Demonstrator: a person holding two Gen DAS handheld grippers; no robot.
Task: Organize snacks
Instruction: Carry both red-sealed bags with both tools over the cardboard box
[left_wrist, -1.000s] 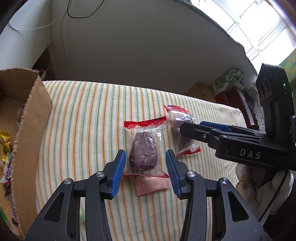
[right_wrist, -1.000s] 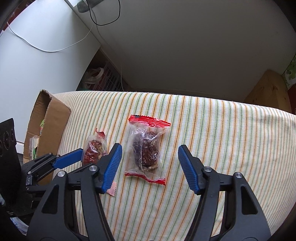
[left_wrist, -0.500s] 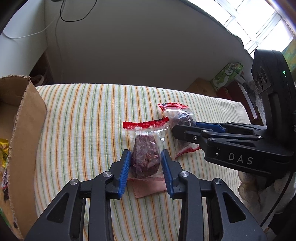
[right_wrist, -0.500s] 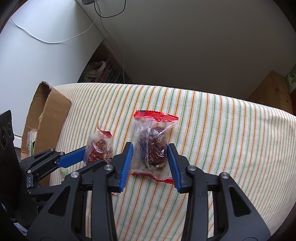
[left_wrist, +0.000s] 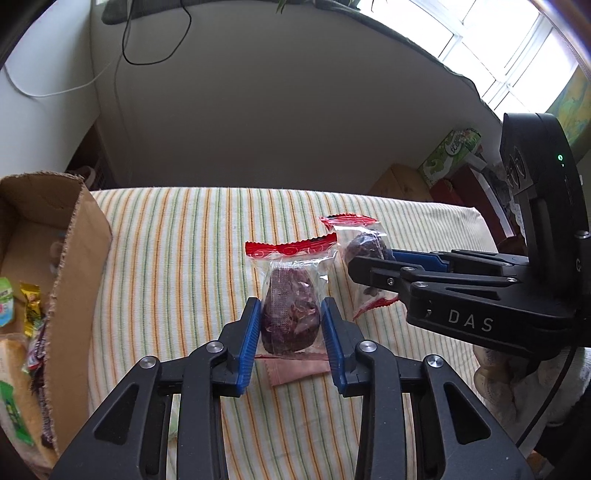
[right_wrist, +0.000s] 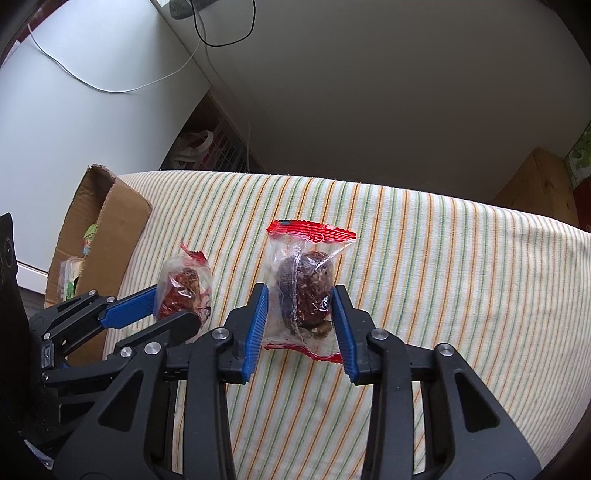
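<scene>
A: status on both claws?

B: left claw (left_wrist: 290, 325) is closed down on a clear snack packet (left_wrist: 290, 295), blue pads touching both sides of the dark lump inside. right claw (right_wrist: 299, 317) same deal on a second packet (right_wrist: 304, 288). both packets stand upright, red sealed edge on top

A: lifted or on the bench?

B: can't tell for sure. the surface is a striped cloth (right_wrist: 443, 277), looks more like a padded top than a bench. lower seams of the packets sit at or just above it. I'd judge the grip made, lift not yet done

A: why grab the lump and not the seal?

B: my read: the lump is the only firm part. film and red edge would crumple or slip. pinching across the middle keeps the packet from swinging

A: destination?

B: cardboard box (left_wrist: 79, 258) at the left edge of the cloth, open top, other wrapped snacks already inside. near the left claw, well apart from the right one. so left likely drops first

A: anything in the way?

B: small pink sachet (left_wrist: 299, 371) flat on the cloth just under the left packet, partly hidden by it. not gripped, could drag along if the film catches it. also the two claws are close side by side, right one's finger crosses the left camera view, so moving together toward the box risks a bump

A: squeeze ok?

B: film is bulged between the pads, contents look soft, go easy
</scene>
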